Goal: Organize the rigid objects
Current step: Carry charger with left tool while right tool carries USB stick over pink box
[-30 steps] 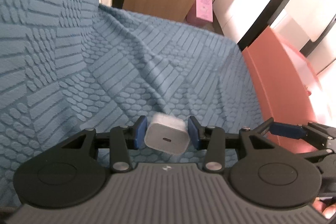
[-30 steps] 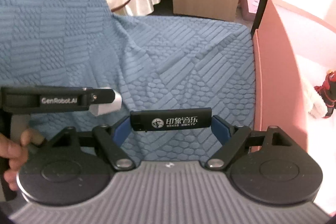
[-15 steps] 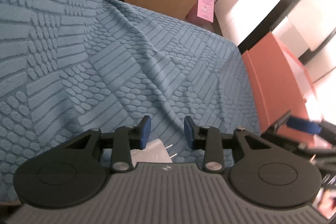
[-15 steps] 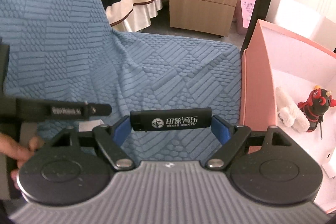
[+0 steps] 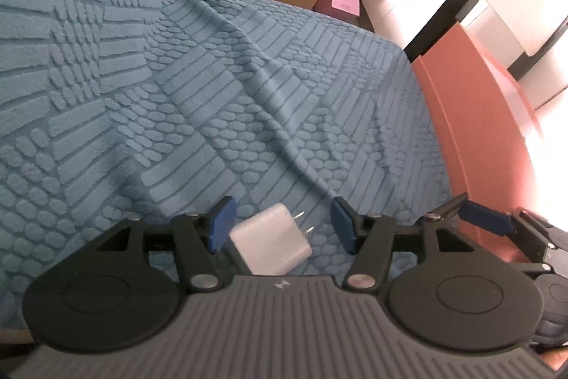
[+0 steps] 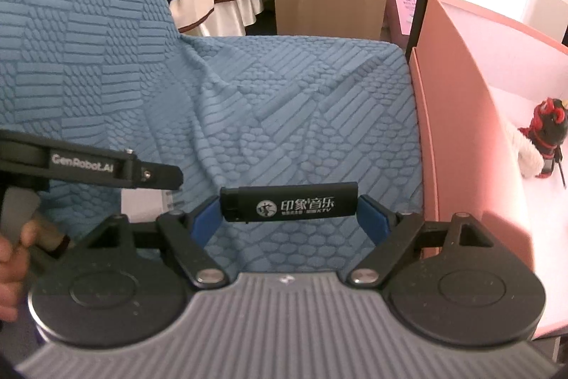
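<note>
Lighter (image 6: 288,203), black with white print, is being pinched end to end between the fingers of the right gripper (image 6: 289,217), held crosswise and clear of the blue textured cover (image 6: 291,102) beneath. The pink box (image 6: 461,116) is lying just to the right of those fingers; a small red-and-black figurine (image 6: 546,134) and something white and fluffy are already sitting inside it, so part of the sorting is judged done. The lighter is not yet being carried over the box wall.

The white charger (image 5: 271,245) is lying loose on the cover between the fingers of the left gripper (image 5: 282,226), prongs pointing toward the right finger, its body near or against the left finger (image 5: 222,224). These fingers are being held spread wide, nothing being gripped. Slight blur is being seen on the charger, so whether it is resting or moving cannot be told.

Left to do, by judgement: the lighter is to be dropped in the box, and the charger is to be grasped and moved there too.
</note>
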Demonstrator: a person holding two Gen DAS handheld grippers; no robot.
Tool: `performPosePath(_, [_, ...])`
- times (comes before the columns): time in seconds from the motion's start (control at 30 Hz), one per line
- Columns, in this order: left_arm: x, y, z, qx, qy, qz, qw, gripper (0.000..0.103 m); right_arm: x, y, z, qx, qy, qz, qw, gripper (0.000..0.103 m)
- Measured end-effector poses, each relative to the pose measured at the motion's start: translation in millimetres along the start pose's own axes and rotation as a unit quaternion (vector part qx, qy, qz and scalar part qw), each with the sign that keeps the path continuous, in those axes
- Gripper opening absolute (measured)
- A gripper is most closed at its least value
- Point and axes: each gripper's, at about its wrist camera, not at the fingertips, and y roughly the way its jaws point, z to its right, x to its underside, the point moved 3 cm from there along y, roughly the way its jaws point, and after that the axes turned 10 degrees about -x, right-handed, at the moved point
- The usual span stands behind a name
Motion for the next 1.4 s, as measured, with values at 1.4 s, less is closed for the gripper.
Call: performPosePath(1.4, [4,-12,22,-0.048,0.047,0.031,0.9973,0.065,-10,-29,2,-0.021,0.003,0.022,1.000,0.085])
